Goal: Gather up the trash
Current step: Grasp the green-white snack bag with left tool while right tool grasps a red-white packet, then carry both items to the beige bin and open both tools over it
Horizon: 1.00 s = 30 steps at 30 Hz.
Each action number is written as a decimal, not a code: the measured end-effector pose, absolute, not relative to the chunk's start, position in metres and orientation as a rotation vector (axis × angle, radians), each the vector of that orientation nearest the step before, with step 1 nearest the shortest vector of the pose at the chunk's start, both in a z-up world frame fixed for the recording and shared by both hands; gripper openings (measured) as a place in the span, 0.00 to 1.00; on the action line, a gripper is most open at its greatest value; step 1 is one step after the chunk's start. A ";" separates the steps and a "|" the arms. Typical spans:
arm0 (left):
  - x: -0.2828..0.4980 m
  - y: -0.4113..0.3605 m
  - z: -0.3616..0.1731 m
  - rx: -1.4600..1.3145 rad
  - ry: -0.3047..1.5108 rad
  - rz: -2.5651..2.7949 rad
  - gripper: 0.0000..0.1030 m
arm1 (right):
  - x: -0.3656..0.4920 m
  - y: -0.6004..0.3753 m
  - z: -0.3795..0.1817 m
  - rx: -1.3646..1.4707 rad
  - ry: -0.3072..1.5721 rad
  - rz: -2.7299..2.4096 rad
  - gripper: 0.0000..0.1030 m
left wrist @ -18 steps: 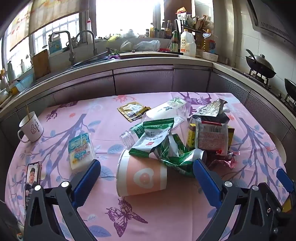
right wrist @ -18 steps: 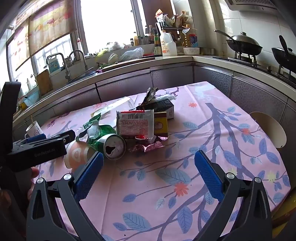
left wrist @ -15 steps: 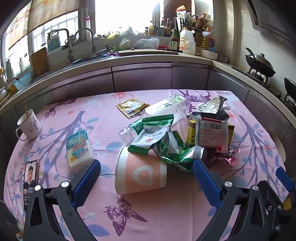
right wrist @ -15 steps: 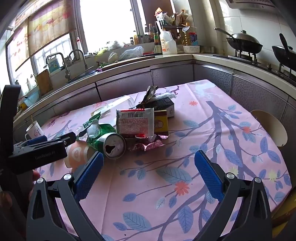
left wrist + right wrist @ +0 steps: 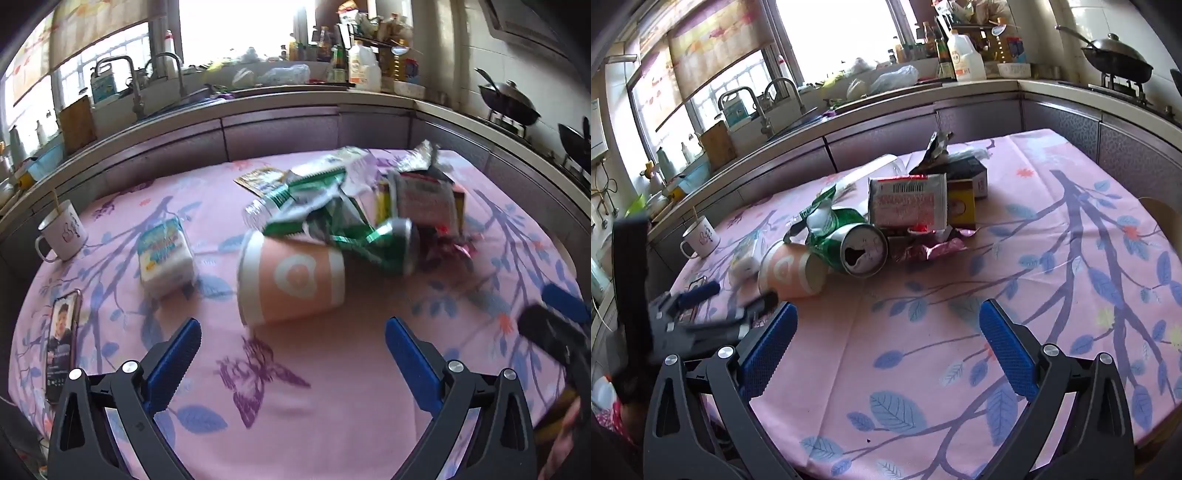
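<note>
Since the earlier frame the left gripper [image 5: 293,345] has pulled back toward the near edge of the bench [image 5: 332,387], so the trash pile sits farther from its blue pads, and the left view is blurred with motion. Its jaws are spread wide with nothing between them. The right gripper [image 5: 888,338] hangs over the near part of the pink tablecloth with purple branches and blue leaves, jaws likewise spread wide and empty.

Nearest the left gripper, a pink paper cup with a white heart mark [image 5: 291,277] lies on its side, its open mouth facing left. Touching its far right side is a crushed green drink can [image 5: 855,249], whose opened top faces the right camera. Green and white crumpled wrappers [image 5: 314,206] drape over the can and over a clear plastic bottle [image 5: 258,214] lying behind the cup. To the right stands a red and white flat snack packet [image 5: 908,201], leaning against a yellow carton [image 5: 962,206], with a dark box [image 5: 971,171] and a torn silver foil bag [image 5: 936,147] behind. A crinkled pink foil wrapper [image 5: 934,247] lies in front of the packet.

Well left of the pile are a white tissue pack [image 5: 164,253], a white enamel mug [image 5: 62,236] and a smartphone with a lit screen [image 5: 61,347].
</note>
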<state>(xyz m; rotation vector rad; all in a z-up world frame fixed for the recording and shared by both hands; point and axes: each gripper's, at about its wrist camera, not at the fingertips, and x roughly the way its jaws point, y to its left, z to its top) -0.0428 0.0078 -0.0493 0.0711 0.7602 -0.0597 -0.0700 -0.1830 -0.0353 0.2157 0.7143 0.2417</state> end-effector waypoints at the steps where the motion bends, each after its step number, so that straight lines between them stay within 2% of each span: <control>1: -0.046 0.010 -0.050 0.045 0.761 -0.117 0.96 | -0.068 -0.184 -0.037 0.221 0.723 0.246 0.94; 5: -0.049 0.015 -0.050 0.012 0.768 -0.184 0.96 | -0.066 -0.183 -0.040 0.234 0.740 0.260 0.92; 7: -0.044 0.023 -0.048 -0.010 0.768 -0.179 0.96 | -0.063 -0.186 -0.040 0.238 0.738 0.268 0.72; 8: -0.039 0.027 -0.047 -0.027 0.771 -0.183 0.96 | -0.063 -0.188 -0.040 0.240 0.740 0.273 0.66; 10: -0.029 0.030 -0.045 -0.055 0.781 -0.198 0.92 | -0.060 -0.191 -0.042 0.253 0.751 0.290 0.42; 12: -0.012 0.035 -0.038 -0.081 0.782 -0.242 0.73 | -0.057 -0.194 -0.044 0.270 0.765 0.297 0.29; 16: 0.021 0.033 -0.025 -0.004 0.732 -0.237 0.68 | -0.055 -0.194 -0.047 0.278 0.774 0.296 0.28; 21: 0.049 0.021 -0.033 0.110 0.759 -0.239 0.53 | -0.051 -0.200 -0.049 0.295 0.782 0.280 0.28; 25: 0.062 0.010 -0.046 0.164 0.794 -0.256 0.49 | -0.042 -0.206 -0.052 0.327 0.804 0.277 0.30; 26: 0.064 0.008 -0.047 0.168 0.797 -0.265 0.41 | -0.035 -0.210 -0.052 0.344 0.812 0.285 0.30; 27: 0.066 0.006 -0.048 0.171 0.804 -0.274 0.26 | -0.030 -0.214 -0.051 0.359 0.815 0.291 0.30; 28: 0.068 0.011 -0.050 0.171 0.813 -0.282 0.18 | -0.021 -0.220 -0.050 0.382 0.814 0.297 0.30; 29: 0.071 0.011 -0.051 0.171 0.823 -0.285 0.04 | -0.014 -0.226 -0.049 0.405 0.811 0.298 0.30; 30: 0.071 0.013 -0.051 0.165 0.823 -0.287 0.01 | -0.004 -0.234 -0.048 0.448 0.806 0.304 0.30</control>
